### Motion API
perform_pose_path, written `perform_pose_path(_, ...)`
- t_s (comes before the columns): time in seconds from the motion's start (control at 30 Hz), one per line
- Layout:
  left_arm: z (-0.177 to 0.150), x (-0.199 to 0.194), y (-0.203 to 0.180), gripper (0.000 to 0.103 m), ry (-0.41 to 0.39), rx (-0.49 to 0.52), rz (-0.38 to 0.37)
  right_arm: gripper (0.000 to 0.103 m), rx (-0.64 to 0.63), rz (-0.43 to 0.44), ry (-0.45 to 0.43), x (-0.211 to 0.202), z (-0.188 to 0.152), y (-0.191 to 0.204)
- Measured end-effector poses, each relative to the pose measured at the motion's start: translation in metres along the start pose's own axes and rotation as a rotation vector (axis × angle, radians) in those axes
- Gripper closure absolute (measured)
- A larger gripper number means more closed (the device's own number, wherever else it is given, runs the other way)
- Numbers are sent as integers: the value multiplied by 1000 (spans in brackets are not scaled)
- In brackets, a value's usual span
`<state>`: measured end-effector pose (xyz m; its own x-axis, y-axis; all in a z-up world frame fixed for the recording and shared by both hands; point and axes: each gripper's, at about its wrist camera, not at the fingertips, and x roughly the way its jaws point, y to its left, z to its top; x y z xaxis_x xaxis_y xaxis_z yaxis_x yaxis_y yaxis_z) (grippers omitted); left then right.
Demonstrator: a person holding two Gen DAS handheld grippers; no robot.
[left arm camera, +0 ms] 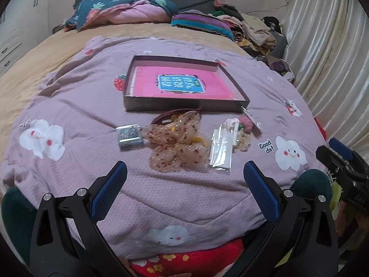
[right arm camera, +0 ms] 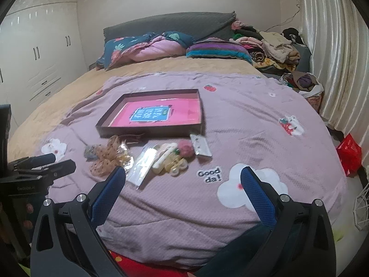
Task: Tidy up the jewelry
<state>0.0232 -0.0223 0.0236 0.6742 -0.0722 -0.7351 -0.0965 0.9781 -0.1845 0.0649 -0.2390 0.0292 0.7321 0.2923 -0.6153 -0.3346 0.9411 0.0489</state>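
Left wrist view: left gripper (left arm camera: 184, 177) spread, empty, above quilt (left arm camera: 92, 106); right gripper (right arm camera: 183, 180) likewise spread, empty.

light: dim, warm indoor | shadows: soft | focus: slightly blurred | edges: fisheye-bent, black corners

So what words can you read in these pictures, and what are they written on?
"Good da!" in black letters on the purple blanket, beside a white cloud.
Blue label on the pink sheet in the box: large characters, too blurred to read.
Left gripper body: small white print, too blurred to read.
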Motion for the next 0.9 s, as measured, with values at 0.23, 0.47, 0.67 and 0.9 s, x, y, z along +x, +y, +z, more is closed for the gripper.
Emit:
perform_pose_path(0.23, 6, 30, -4, 8, 71, 22, -23, 4, 29, -7, 20, 10, 8, -20)
perform_pose_path(0.47, 12, 65, 11, 8, 119, -32, -48, 4, 25, -26, 58, 36, 15, -35)
perform_pose_path(0.67, 17, 87, 21, 9, 153, -69, -72, 4, 41, 9, 121, 73, 23, -48)
perform_pose_path(0.9, 16, 103, 29, 30, 194, -88, -83, 4, 38, 43, 230, 131, 28, -55)
